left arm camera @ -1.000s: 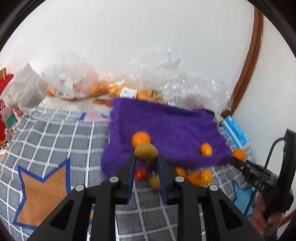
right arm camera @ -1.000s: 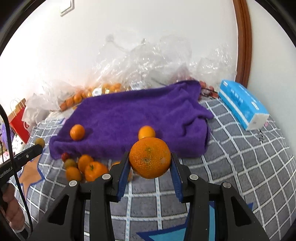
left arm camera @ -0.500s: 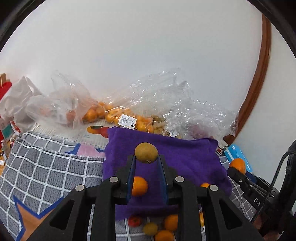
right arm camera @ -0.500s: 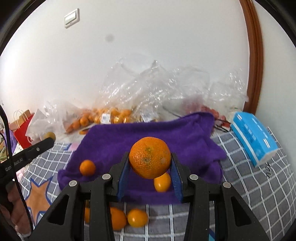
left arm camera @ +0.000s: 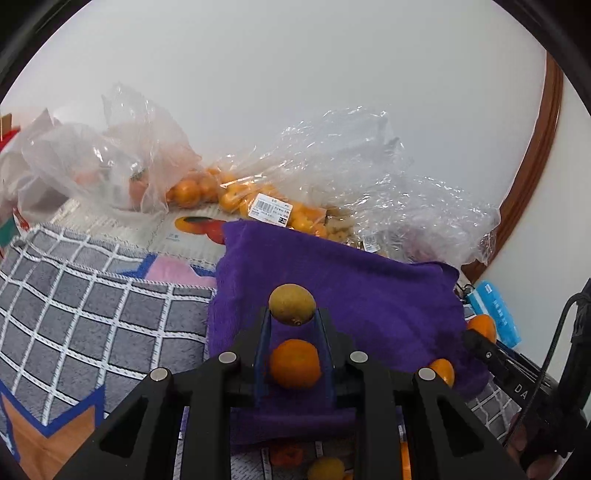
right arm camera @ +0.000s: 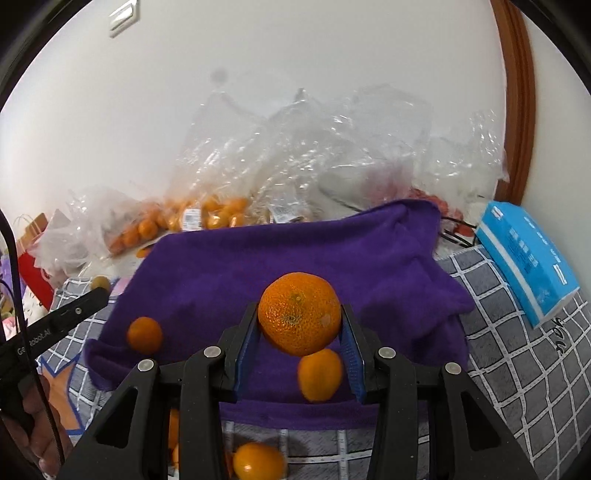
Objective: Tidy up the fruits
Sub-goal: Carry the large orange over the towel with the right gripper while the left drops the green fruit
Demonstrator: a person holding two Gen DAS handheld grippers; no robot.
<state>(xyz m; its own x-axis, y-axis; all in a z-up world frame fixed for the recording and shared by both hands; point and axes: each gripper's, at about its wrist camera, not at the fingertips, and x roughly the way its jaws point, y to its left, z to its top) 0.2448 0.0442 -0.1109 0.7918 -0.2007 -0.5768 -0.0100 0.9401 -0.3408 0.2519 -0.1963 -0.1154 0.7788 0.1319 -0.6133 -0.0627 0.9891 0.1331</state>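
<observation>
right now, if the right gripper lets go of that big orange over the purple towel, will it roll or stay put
The big orange is round, so it could roll a bit. The purple towel looks soft and plush, which should probably damp that. It may bump the small orange just below.

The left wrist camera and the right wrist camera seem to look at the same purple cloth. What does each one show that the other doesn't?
Only the left view shows the left tool gripping a small round brownish-green fruit head-on, and a pink patch on the grey checked blanket.

Only the right view shows the right tool gripping a large dimpled orange head-on, and a white wall switch.

Both show the purple towel, crinkled clear plastic bags and the blue tissue pack.
</observation>
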